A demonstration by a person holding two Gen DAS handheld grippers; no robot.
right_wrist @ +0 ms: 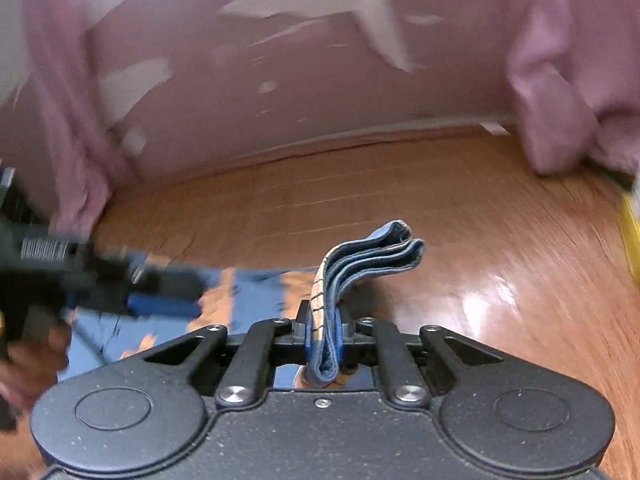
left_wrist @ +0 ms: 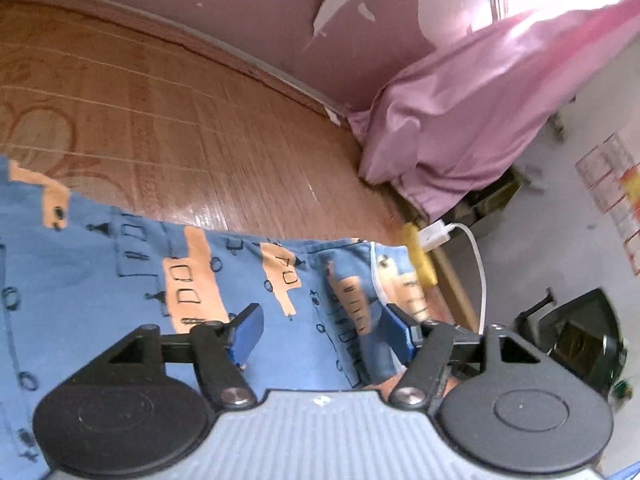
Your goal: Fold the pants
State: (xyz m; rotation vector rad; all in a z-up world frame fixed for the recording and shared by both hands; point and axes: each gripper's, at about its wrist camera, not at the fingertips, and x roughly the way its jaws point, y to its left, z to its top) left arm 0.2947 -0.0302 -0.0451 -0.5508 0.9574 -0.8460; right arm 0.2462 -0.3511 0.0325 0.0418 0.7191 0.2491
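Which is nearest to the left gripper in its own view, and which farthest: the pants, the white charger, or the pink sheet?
From the left gripper:
1. Pants, directly under the fingers.
2. White charger, ahead right at the mat's edge.
3. Pink sheet, far right by the wall.

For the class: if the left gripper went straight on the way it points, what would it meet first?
Most likely the blue patterned pants, which fill the space between and just beyond the open left gripper. Past their edge lies the wooden surface, though depth is hard to judge.
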